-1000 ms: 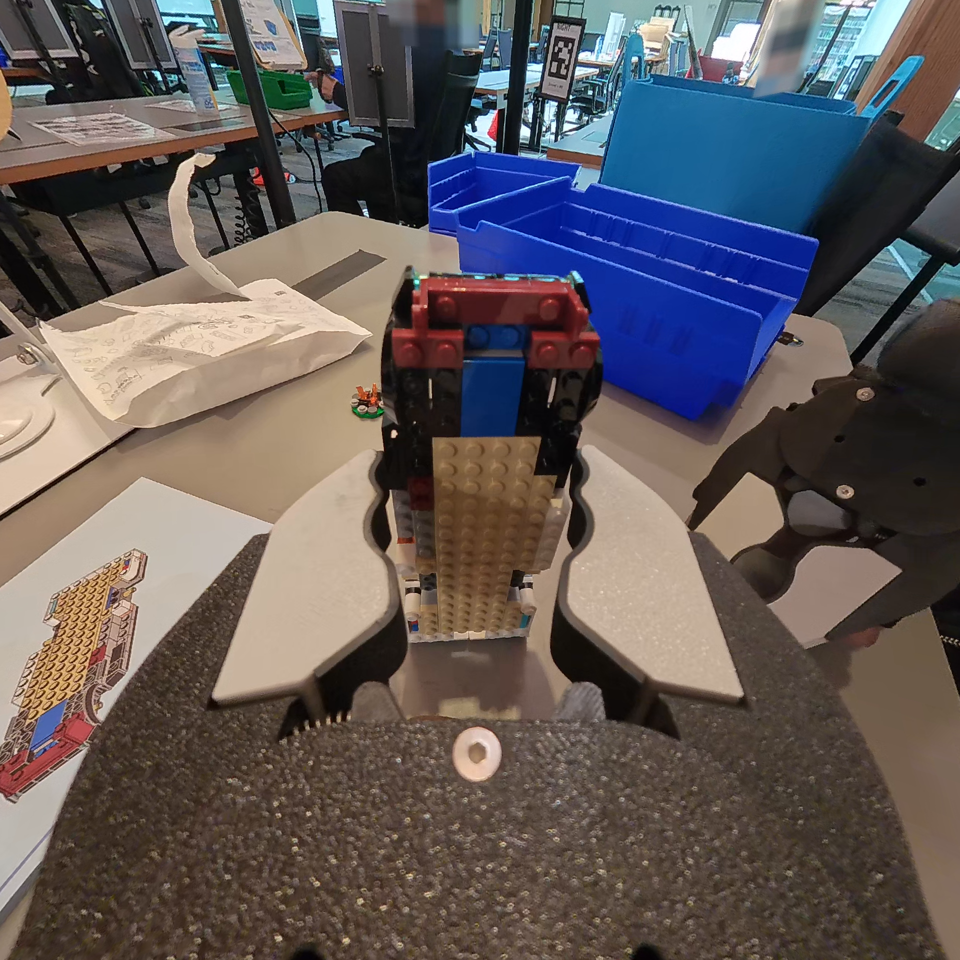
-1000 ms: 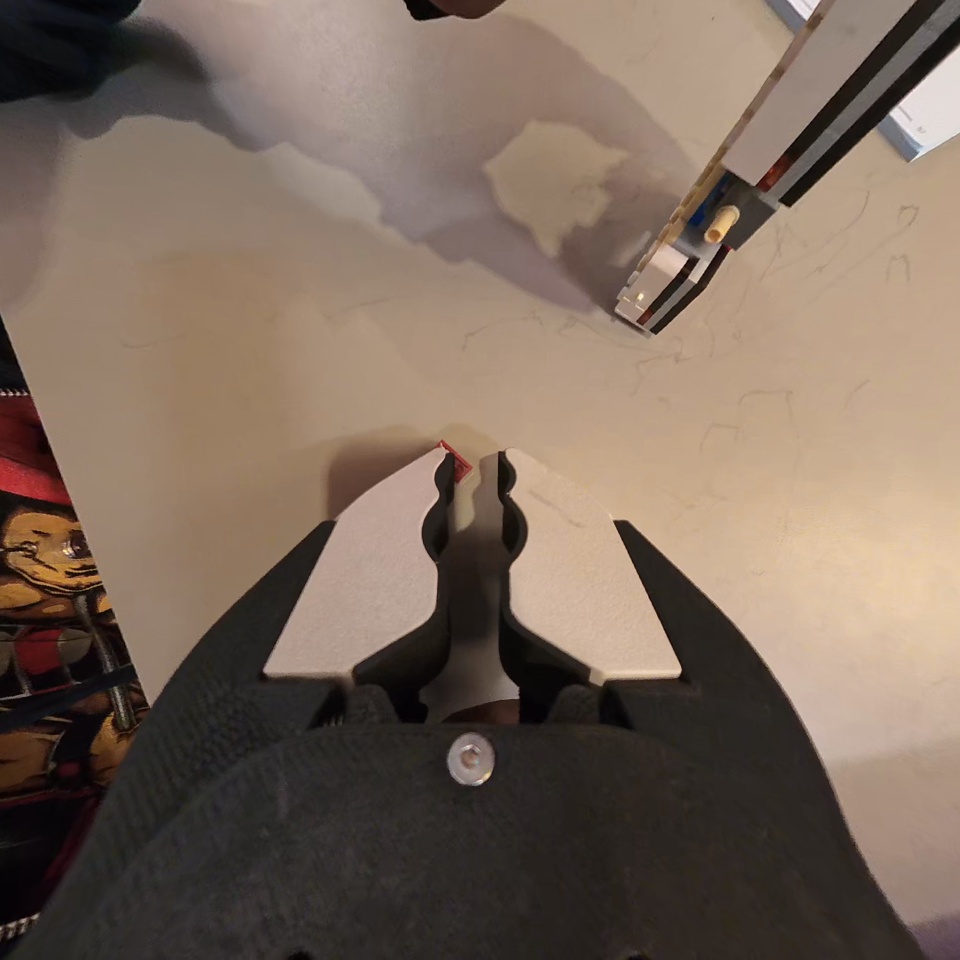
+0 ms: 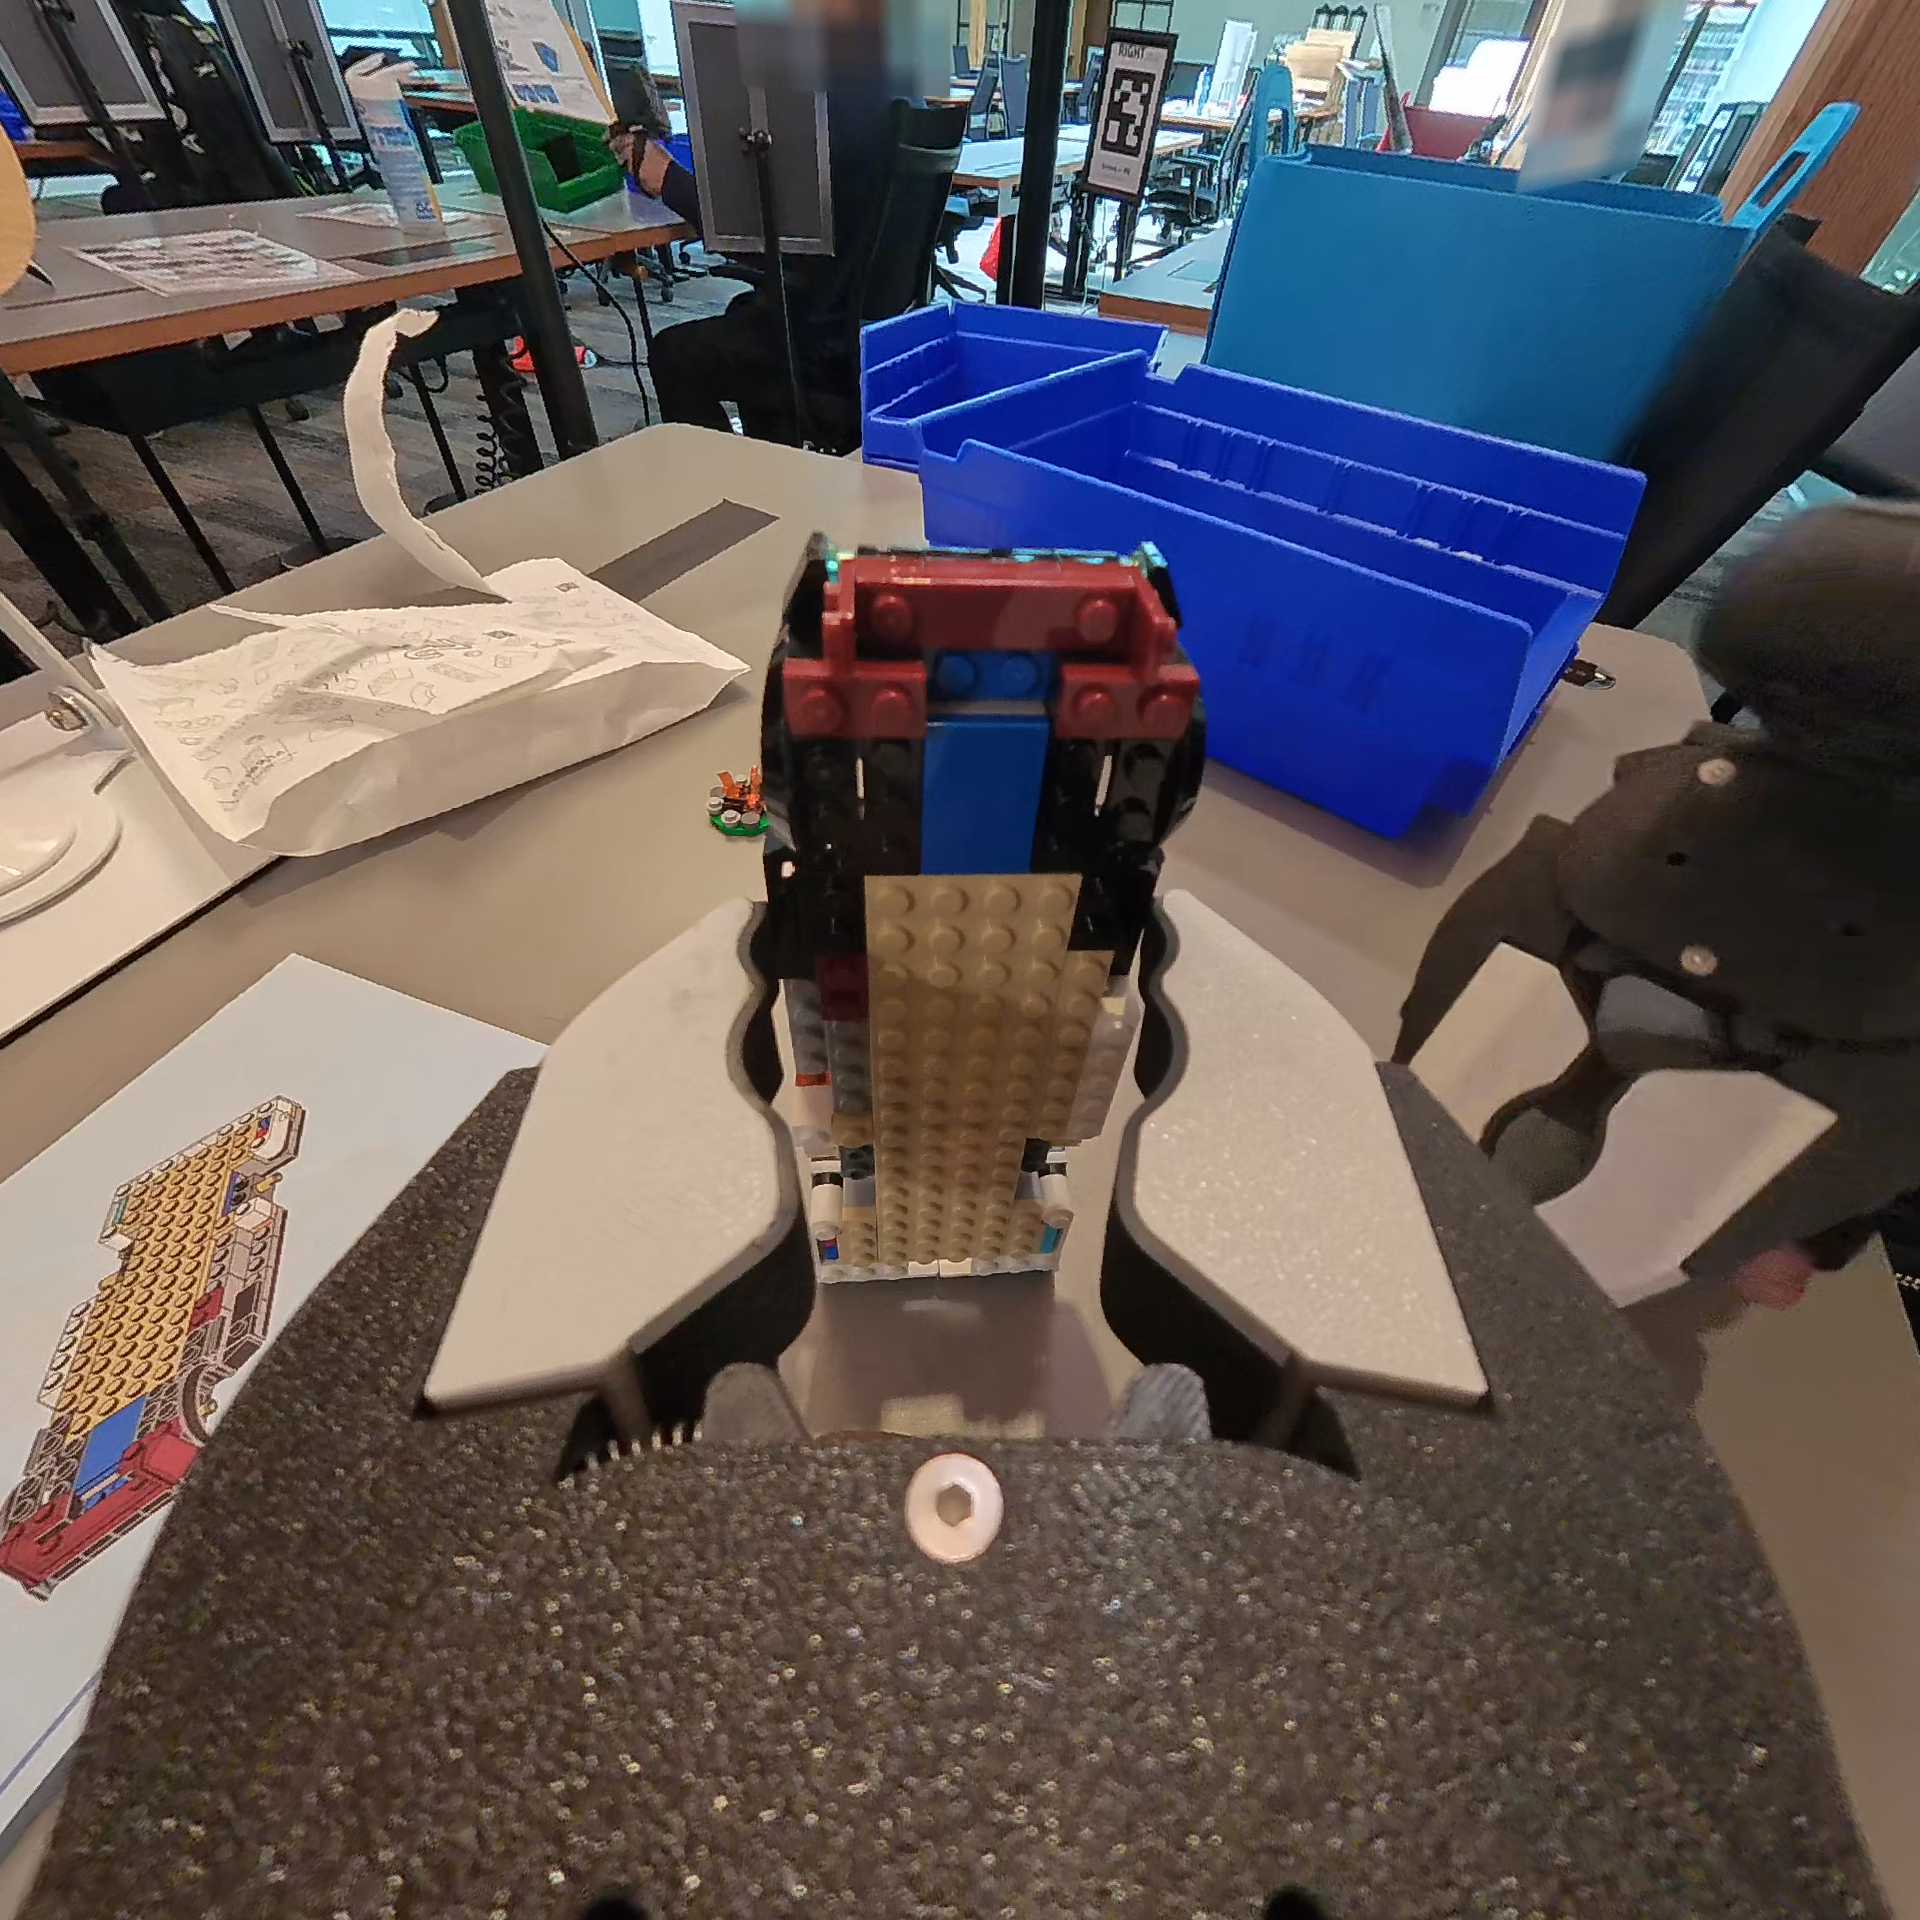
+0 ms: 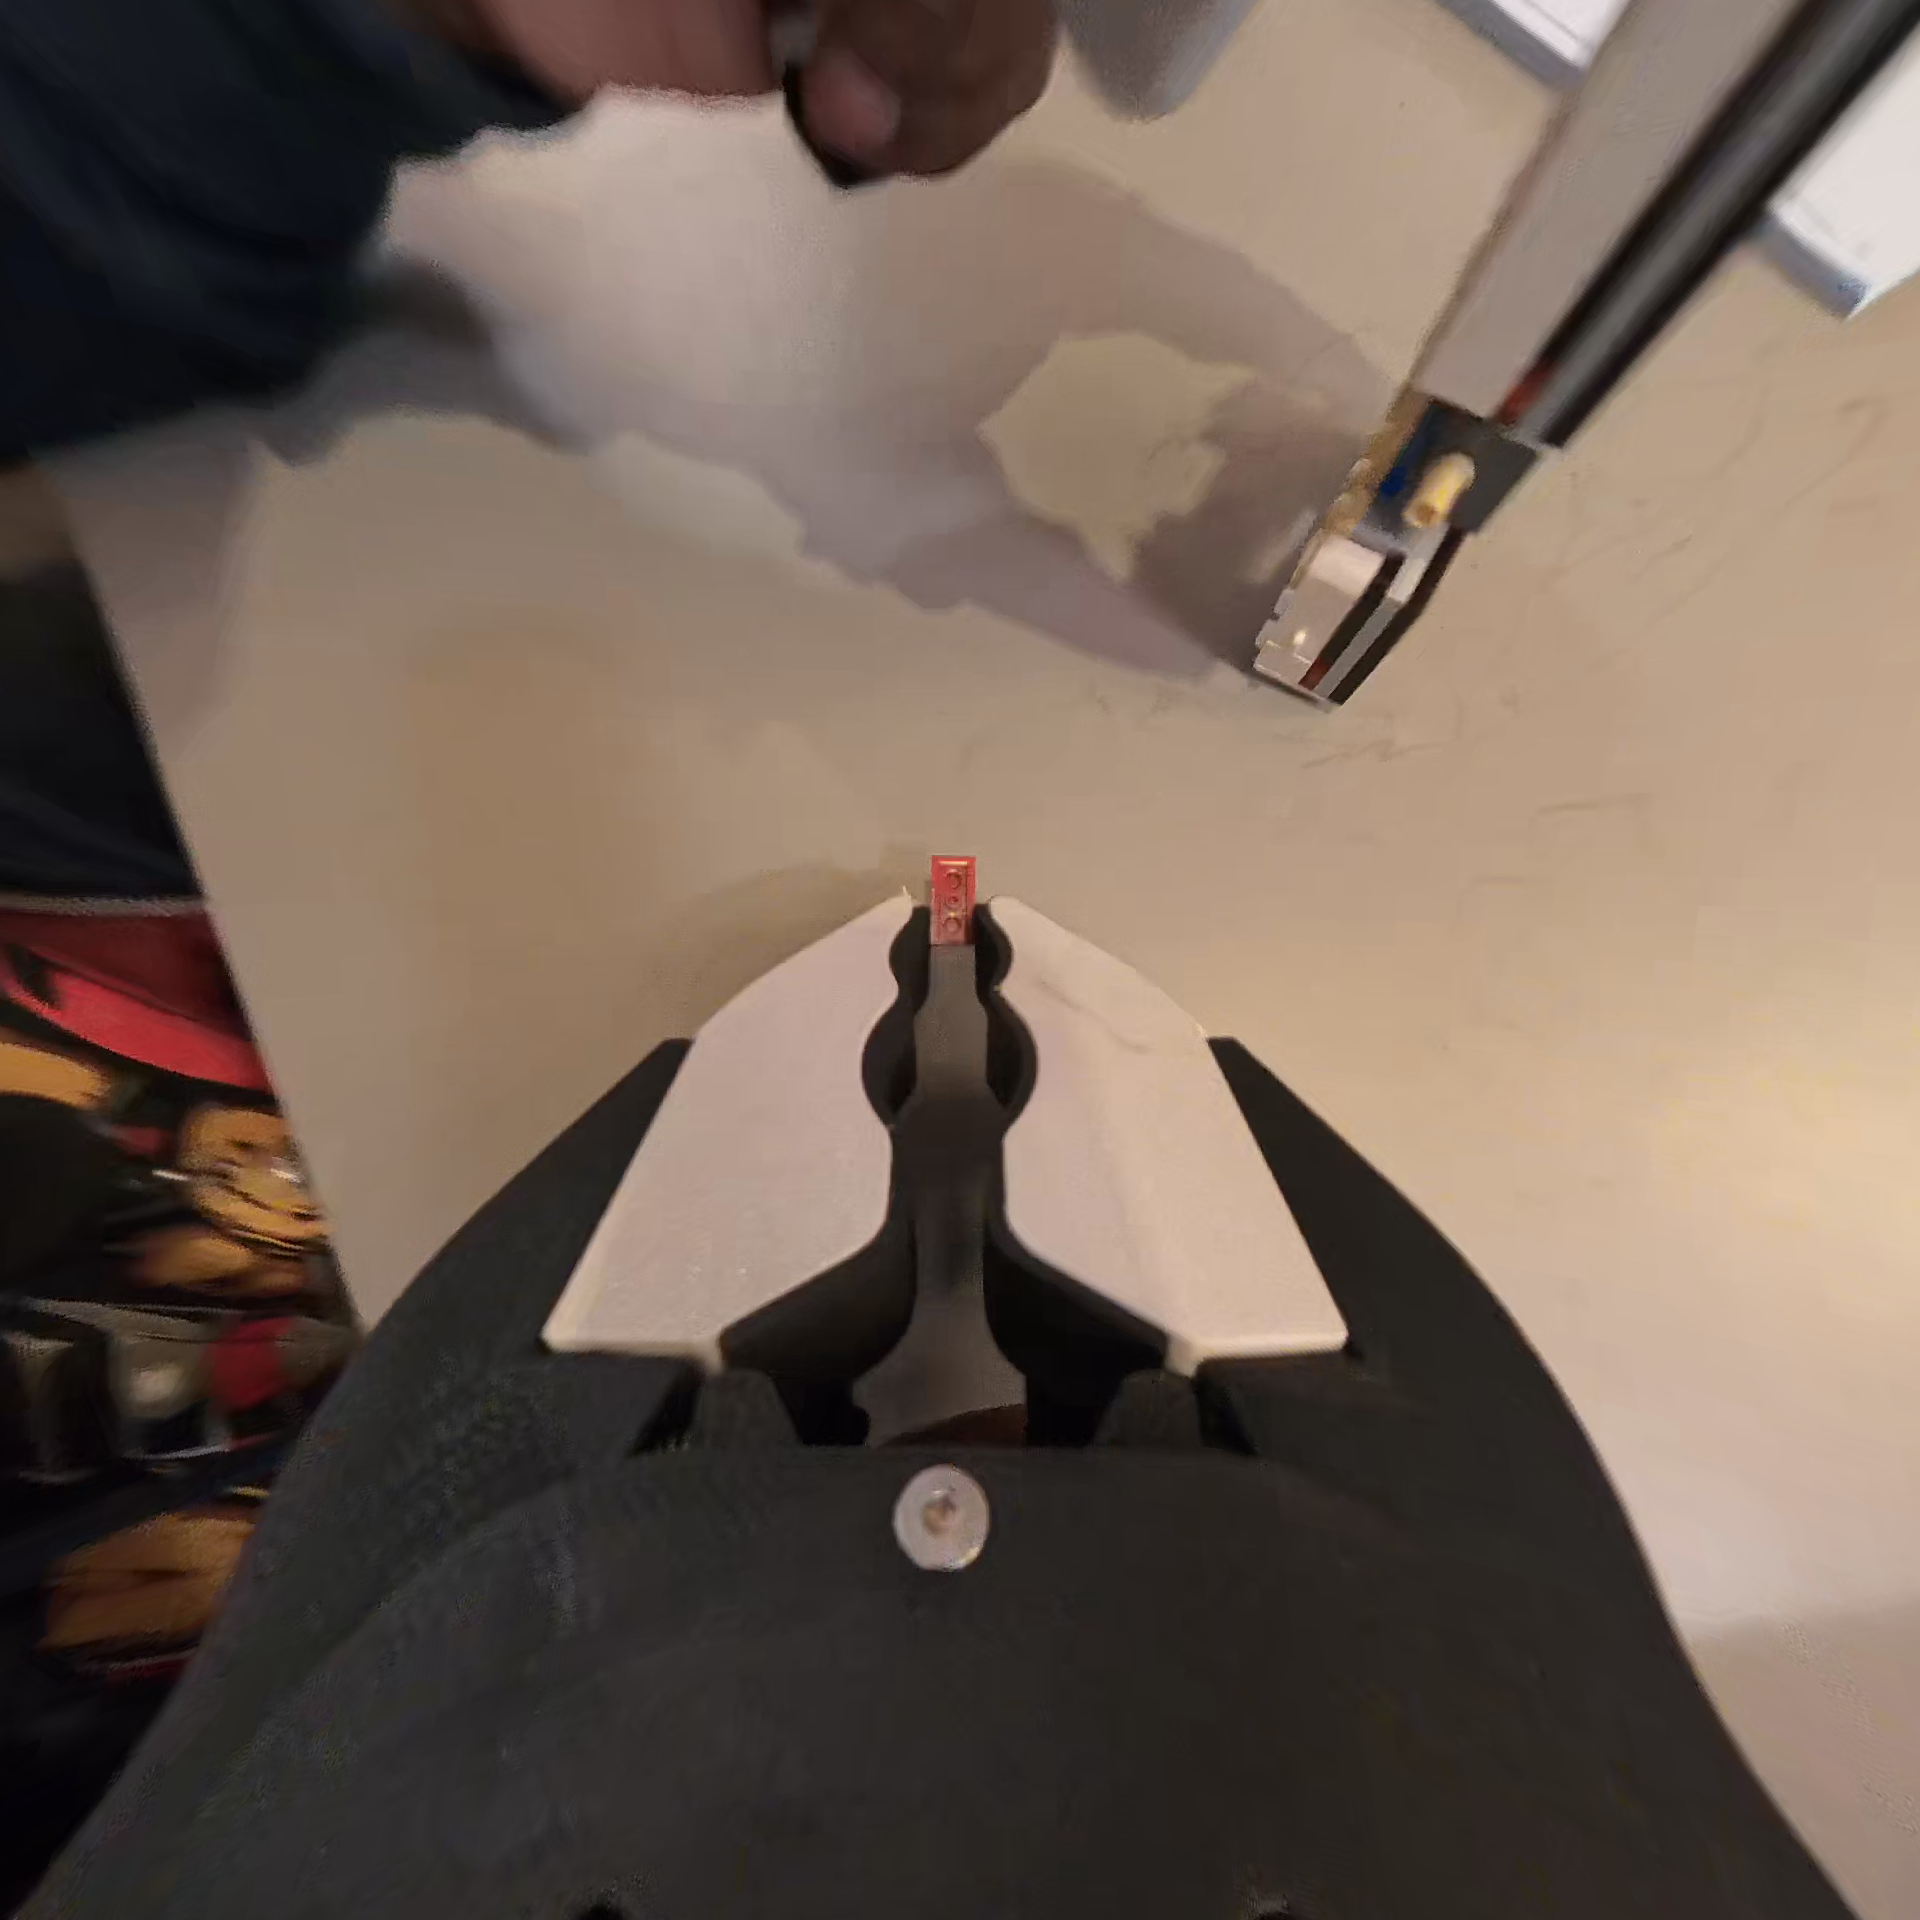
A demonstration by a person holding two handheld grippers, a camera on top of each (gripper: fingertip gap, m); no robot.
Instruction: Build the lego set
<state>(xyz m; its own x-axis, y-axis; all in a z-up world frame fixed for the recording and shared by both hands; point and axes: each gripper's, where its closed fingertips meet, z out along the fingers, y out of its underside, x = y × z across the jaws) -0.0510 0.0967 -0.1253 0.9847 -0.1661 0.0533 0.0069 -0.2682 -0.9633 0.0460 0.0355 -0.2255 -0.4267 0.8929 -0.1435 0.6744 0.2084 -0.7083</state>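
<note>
My left gripper is shut on a long brick model with a tan studded plate, a blue tile, black sides and a dark red end. It holds the model above the grey table, pointing away from me. The model's near end shows in the right wrist view, upper right. My right gripper points down at the beige tabletop and is shut on a small red plate, which sticks out past the fingertips. Its black body shows at the right of the left wrist view.
Blue bins stand behind the model. A white paper bag and a small green and orange piece lie to the left. A printed building sheet lies at near left. A hand and a colourful box show in the right wrist view.
The red plate sat askew at my right gripper's left fingertip; now it stands centred between the two tips with the pads closed on it. The left gripper and model have not moved.
</note>
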